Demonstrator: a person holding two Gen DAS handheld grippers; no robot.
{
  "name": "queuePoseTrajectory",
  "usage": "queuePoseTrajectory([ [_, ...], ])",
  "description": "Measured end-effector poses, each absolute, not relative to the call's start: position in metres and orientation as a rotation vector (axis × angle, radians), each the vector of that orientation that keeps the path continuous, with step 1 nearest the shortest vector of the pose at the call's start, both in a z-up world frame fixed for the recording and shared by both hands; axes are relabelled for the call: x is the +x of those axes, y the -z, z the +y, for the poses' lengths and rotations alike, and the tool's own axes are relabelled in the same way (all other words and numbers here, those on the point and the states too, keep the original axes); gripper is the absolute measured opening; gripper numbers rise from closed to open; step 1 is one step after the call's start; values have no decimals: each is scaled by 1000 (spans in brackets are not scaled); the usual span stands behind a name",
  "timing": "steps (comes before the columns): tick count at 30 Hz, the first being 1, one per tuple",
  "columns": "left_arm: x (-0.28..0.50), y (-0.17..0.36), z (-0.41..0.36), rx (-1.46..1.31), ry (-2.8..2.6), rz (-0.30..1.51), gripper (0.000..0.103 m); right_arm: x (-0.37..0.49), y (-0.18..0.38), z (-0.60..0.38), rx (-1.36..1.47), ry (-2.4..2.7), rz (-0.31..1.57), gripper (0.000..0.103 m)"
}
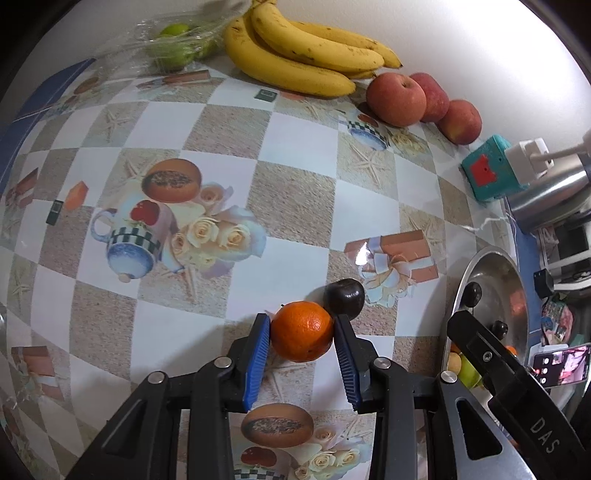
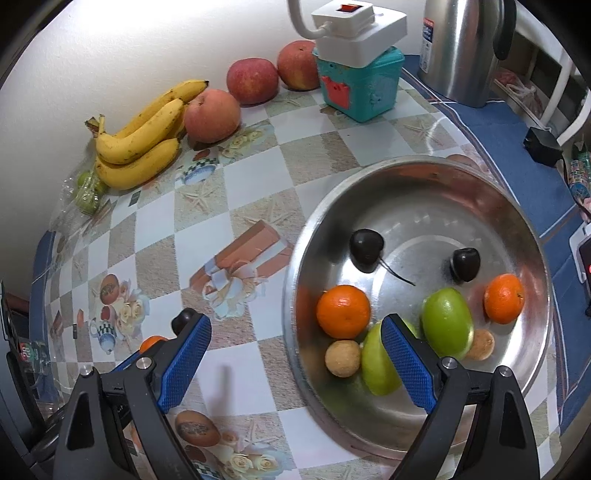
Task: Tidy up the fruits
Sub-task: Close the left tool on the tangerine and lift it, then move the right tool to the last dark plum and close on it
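My left gripper [image 1: 302,328] is shut on a small orange [image 1: 302,331], just above the patterned tablecloth. A dark cherry [image 1: 344,294] lies right behind it. My right gripper [image 2: 295,334] is open and empty, straddling the near left rim of the steel bowl [image 2: 517,206]. The bowl holds two oranges [image 2: 342,311], two green fruits [image 2: 447,323], two dark cherries [image 2: 366,244] and two small tan fruits [image 2: 342,358]. The held orange [image 2: 151,342] and the cherry [image 2: 183,318] peek out behind my right gripper's left finger.
Bananas [image 1: 295,51], three red apples [image 1: 396,99] and bagged green fruit [image 1: 173,44] lie along the back wall. A teal box [image 2: 360,86] with a white power strip [image 2: 358,29] on it and a steel kettle [image 2: 458,48] stand at the back right. A phone [image 1: 561,363] lies beyond the bowl.
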State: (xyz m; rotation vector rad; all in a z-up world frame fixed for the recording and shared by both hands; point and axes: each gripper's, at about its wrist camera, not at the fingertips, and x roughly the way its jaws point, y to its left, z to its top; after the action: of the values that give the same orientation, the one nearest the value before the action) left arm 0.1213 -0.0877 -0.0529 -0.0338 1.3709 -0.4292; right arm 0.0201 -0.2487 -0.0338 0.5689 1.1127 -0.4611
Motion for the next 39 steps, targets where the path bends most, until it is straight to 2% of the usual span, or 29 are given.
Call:
queuePoseTrajectory([
  [19,135,28,-26,-65,252,1290,38,46,31,-208,507,339,1109,93],
  [39,144,39,-2,-127,201,1322,38,72,50,-174,425,246,1133,93],
])
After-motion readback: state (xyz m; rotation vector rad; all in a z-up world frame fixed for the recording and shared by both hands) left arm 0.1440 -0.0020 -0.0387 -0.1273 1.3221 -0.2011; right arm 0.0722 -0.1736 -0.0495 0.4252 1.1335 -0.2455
